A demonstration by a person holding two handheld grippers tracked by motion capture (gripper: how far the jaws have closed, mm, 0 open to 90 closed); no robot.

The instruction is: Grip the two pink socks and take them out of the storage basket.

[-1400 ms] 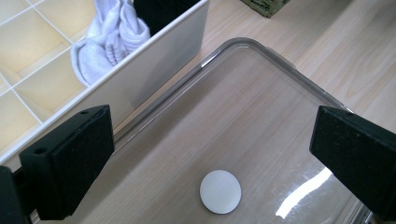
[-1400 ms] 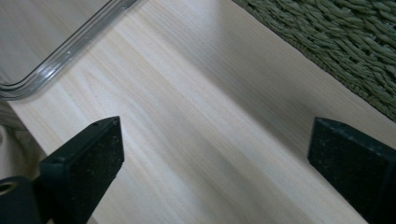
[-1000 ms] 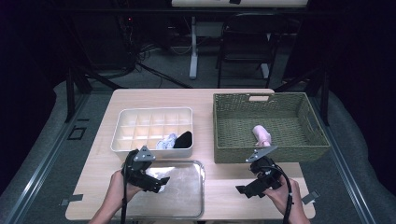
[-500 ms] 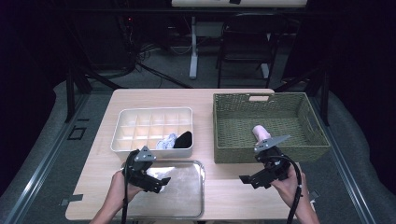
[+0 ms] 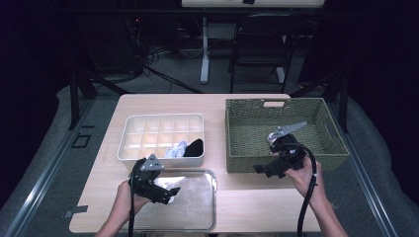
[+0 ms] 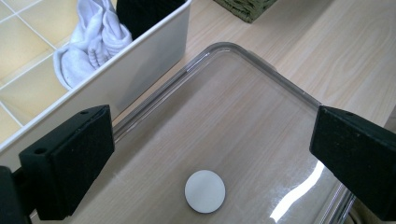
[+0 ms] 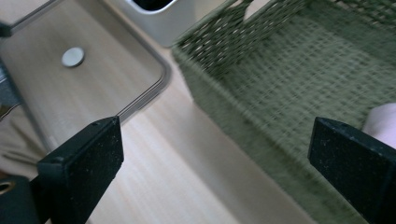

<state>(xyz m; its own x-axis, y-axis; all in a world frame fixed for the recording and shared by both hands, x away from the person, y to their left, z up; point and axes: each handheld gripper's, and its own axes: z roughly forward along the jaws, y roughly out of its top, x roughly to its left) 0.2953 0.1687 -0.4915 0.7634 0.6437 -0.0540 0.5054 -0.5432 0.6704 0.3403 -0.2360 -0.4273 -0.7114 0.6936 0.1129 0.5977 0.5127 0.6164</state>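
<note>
at my far left, beyond my left finger, the white divided organiser (image 5: 160, 136) holds a rolled white sock (image 6: 91, 44) and a black roll (image 5: 194, 147) in its near-corner cells, both tucked behind the wall that runs just past that finger. my left gripper (image 6: 210, 154) hangs above the clear tray (image 5: 207, 217) with its fingers wide apart and nothing between them; straight ahead of them, on the tray floor, sits only a small white disc (image 6: 204, 191), which looks like part of the tray. over to the right, my right gripper (image 7: 219, 168) is also spread wide and empty, tilted over the near wall of the green woven basket (image 5: 242, 163), with the left finger above bare table (image 7: 187, 186) and the right finger over the basket's inside. just past that right finger a pale pink bundle (image 7: 380, 122) peeks in at the edge; it looks like another rolled sock, though the blur here makes me unsure. i judge it light, soft and springy, not slippery and not fragile, so it should squash under the pads rather than slide. i would take it across the thick middle of the roll, fingers on either side, and squeeze enough that the layers do not unroll, keeping clear of the rough weave underneath, which could snag loose fabric.
</note>
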